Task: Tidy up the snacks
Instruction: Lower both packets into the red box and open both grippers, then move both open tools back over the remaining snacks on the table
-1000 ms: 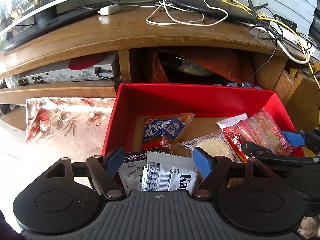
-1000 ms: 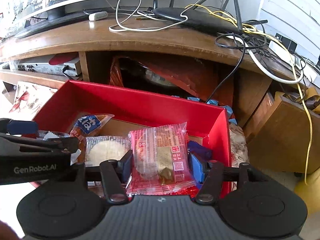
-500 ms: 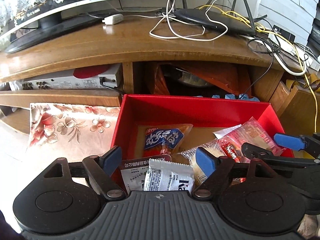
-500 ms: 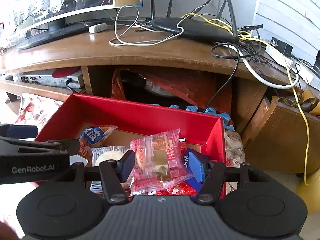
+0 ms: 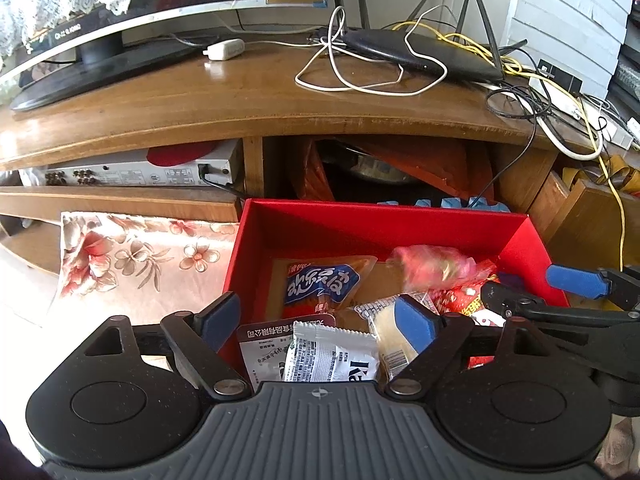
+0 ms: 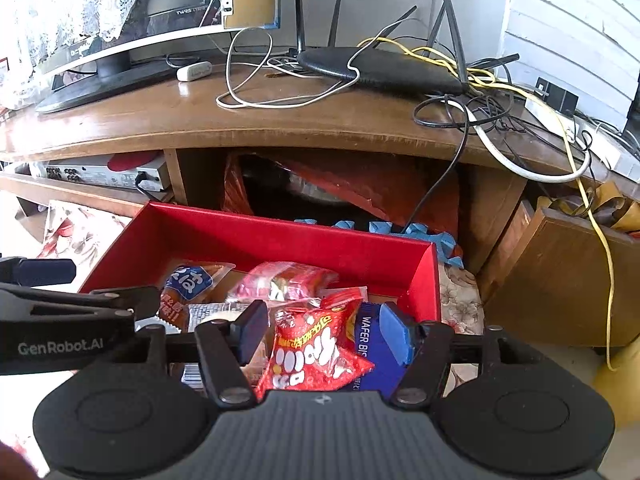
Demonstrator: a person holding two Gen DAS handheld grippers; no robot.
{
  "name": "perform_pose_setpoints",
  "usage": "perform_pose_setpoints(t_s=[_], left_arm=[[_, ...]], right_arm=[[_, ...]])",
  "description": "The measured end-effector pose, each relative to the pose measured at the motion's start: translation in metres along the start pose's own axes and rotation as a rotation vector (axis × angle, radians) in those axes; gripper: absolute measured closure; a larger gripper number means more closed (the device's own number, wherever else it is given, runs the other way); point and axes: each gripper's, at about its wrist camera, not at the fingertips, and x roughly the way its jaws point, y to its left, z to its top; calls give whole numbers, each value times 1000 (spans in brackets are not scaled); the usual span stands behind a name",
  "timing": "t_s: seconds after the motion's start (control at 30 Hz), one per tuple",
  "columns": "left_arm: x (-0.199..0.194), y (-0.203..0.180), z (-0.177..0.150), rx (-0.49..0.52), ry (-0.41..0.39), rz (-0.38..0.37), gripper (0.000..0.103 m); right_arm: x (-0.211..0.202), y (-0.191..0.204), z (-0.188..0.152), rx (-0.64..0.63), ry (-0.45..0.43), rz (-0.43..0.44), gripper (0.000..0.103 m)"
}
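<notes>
Your left gripper (image 5: pixel 322 314) hangs over the near edge of the red box (image 5: pixel 376 226), jaws opening, wider than a second ago; the white sachet (image 5: pixel 332 354) and the dark-edged packet (image 5: pixel 260 346) lie below the gap at 6 o'clock, and neither pad presses on them, so the tool is released. A second ago the pads stood closer to the sachet's sides. Your right gripper (image 6: pixel 324 330) is also opening: a second ago the pink clear-wrapped cake (image 6: pixel 288 282) stood upright between its pads, half a second ago it was already tilting, and now it lies blurred in the box toward 12 o'clock of the fingers, clear of them. That leaves the red snack bag (image 6: pixel 316 344) and the blue wafer pack (image 6: pixel 370 354) showing in the gap, lying in the box's right corner; the right pad overlaps the wafer pack in view, but you cannot tell contact there. In the left view the same pink cake (image 5: pixel 434 268) shows motion blur at 1 o'clock, beside the blue-labelled sausage pack (image 5: pixel 322 286), which has not shifted. The round pale cake in clear wrap (image 5: pixel 390 334) stays at the left gripper's right pad. Both views now take in more of the wooden TV stand (image 5: pixel 240 108) and the router (image 6: pixel 380 70) than before.
</notes>
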Motion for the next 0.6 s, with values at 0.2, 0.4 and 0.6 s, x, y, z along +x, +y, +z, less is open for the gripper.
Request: perform_pose_setpoints(t_s=[0.2, 0.4, 0.6], left_arm=[[-9, -2, -3, 8, -9, -11, 14], [-25, -2, -12, 15, -18, -30, 11], [-45, -5, -35, 28, -2, -67, 8]], right_arm=[[-11, -2, -3, 3, -5, 6, 49], [-32, -2, -15, -15, -14, 15, 47], [-54, -4, -45, -52, 22, 17, 46]])
